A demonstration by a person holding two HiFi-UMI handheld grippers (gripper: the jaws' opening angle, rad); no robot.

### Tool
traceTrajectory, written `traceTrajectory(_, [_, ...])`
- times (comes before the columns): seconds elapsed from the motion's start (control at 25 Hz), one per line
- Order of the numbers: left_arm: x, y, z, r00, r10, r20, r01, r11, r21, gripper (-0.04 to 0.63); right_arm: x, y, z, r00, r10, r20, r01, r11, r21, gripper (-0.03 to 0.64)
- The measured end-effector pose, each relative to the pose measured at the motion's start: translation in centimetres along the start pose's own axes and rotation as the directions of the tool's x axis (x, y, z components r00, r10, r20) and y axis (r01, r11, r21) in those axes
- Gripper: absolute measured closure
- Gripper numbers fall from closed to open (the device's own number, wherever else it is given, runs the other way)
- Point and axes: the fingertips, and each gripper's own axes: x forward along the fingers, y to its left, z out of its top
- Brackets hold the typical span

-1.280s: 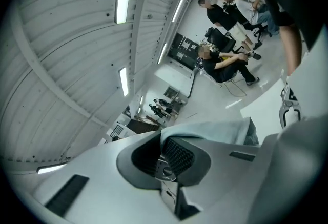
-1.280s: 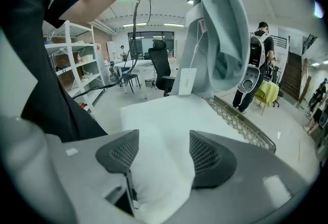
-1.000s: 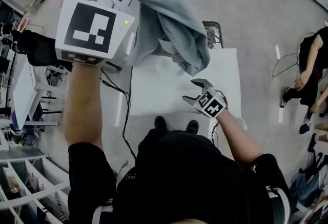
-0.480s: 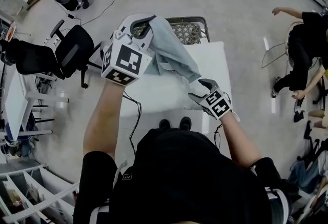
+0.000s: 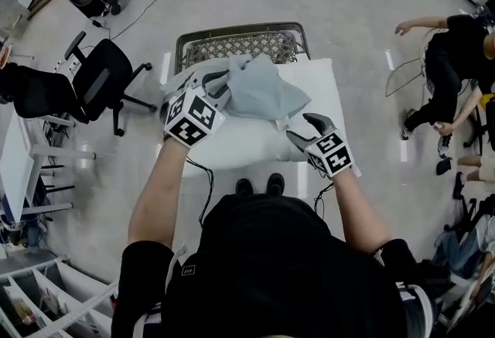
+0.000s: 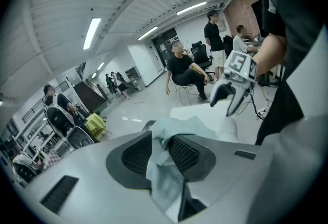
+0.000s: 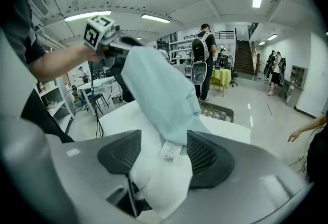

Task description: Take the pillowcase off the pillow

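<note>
Atop the white pillow point(image 5: 255, 145), toward its far left side, lay the pale blue pillowcase point(image 5: 259, 89), bunched in a loose heap. A fold of it ran between the fingers point(image 6: 134, 156) of the left gripper point(image 5: 216, 83), which had just been opening and stood slightly apart, not pinching the cloth. The right gripper point(image 5: 303, 130) had its fingers point(image 7: 206, 159) closing a little further on the pillow's near right corner, with the pads pressed into the stuffing. A small sewn label point(image 7: 170, 150) showed there, its print too fine to read. Each gripper's cube bore only black-and-white squares. The pillow covered most of the white table point(image 5: 331, 85). A wire basket point(image 5: 240, 42) stood against the far edge. Bare floor point(image 5: 255, 0) lay open beyond it. An office chair point(image 5: 100, 81) stood to the left, and other people point(image 5: 445, 73) were well off to the right.
</note>
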Motion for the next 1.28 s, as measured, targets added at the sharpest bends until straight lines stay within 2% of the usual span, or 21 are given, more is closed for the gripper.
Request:
traceTrajectory(0.2, [-0.6,-5.1,-7.2,0.985,-0.161,-0.069,0.153,0.982,-0.112,0.469,-1.5,-1.0,1.9,0.991,-0.079,0.107,0.063,0.987,0.149,0.370])
traceTrajectory(0.28, [-1.5,-6.1,-9.1,0.981,-0.187,-0.059,0.176,0.972,-0.155,0.466,-2.3,-1.1,2.8,0.982,-0.105,0.155,0.068,0.972,0.226,0.394])
traceTrajectory(0.36, [-2.6,-6.4,-10.0,0.983,-0.181,-0.028,0.172,0.965,-0.195,0.466,-3.0,-0.9,3.7,0.973,-0.128,0.193,0.071,0.958,0.278,0.411])
traceTrajectory(0.52, [-4.9,-6.4,-9.7,0.991,-0.113,0.066,0.126,0.956,-0.266,0.466,-4.9,0.1,5.5,0.951,-0.169,0.258,0.080,0.943,0.324,0.451])
traceTrajectory(0.72, [-7.3,-5.6,-6.9,0.985,-0.019,0.174,0.073,0.947,-0.313,0.481,-7.5,2.0,7.9,0.928,-0.160,0.336,0.036,0.937,0.347,0.494])
traceTrajectory(0.96, [-10.4,-6.0,-1.6,0.949,0.112,0.294,0.025,0.905,-0.425,0.542,-11.9,3.3,10.0,0.897,-0.112,0.427,-0.028,0.951,0.308,0.541])
traceTrajectory(1.16, [-13.1,-6.9,0.6,0.912,0.229,0.341,-0.012,0.845,-0.535,0.579,-15.0,4.7,10.8,0.866,-0.055,0.497,-0.079,0.966,0.245,0.592])
traceTrajectory(1.28, [-13.7,-8.0,1.2,0.907,0.260,0.332,-0.043,0.841,-0.539,0.584,-16.4,5.4,10.8,0.853,-0.027,0.521,-0.094,0.974,0.205,0.606])
